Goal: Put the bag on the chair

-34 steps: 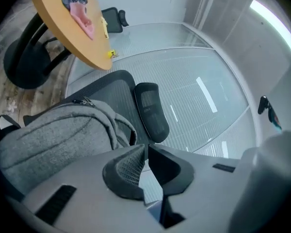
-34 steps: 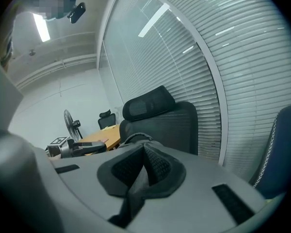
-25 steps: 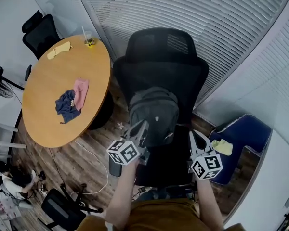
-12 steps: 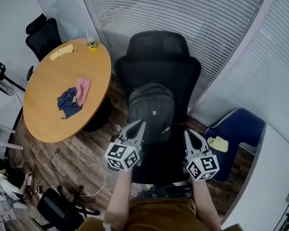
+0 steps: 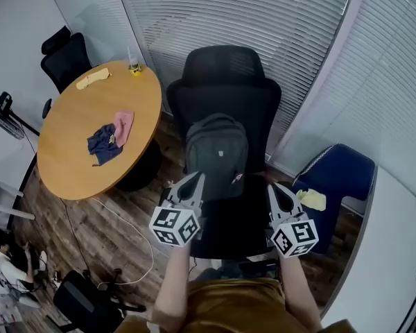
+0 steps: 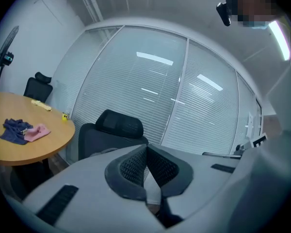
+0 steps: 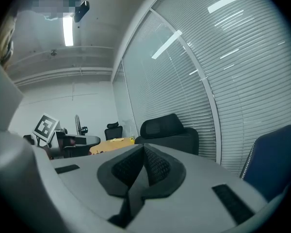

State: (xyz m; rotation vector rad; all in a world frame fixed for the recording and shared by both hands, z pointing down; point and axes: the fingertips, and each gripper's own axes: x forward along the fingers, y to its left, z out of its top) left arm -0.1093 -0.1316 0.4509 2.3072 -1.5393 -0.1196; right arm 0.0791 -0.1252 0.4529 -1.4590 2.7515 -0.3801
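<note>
Underfoot, dark plank floor (image 5: 90, 227) runs from 6 to 9 o'clock, and white blinds (image 5: 263, 19) wall the room from 11 to 3. At 9 o'clock we see a round wooden table (image 5: 69, 165). At 12 stands the black chair (image 5: 225, 68), and at 4 a blue chair (image 5: 336, 175). The bag (image 5: 217, 155) stands upright on the black chair's seat, leaning on its backrest, dead centre. On the table lie a blue cloth (image 5: 100, 143) touching a pink cloth (image 5: 123, 125), with a yellow cloth (image 5: 93, 78) and a cup (image 5: 134, 66) at its 12 o'clock rim. Our left gripper (image 5: 196, 179) sits at the bag's 8 o'clock and our right gripper (image 5: 272, 187) at its 4 o'clock. Both are clenched on nothing.

A second ago the left gripper's tip overlapped the bag's lower corner; now it shows just beside the bag's edge. The bag has kept its place on the seat. The blue chair shows more fully than before.

Most of the seat is hidden behind the bag, the grippers and our arms. We cannot tell whether the left tip touches the bag, and neither gripper view shows the bag. A pale ledge cuts off the blue chair's 4 o'clock side.
</note>
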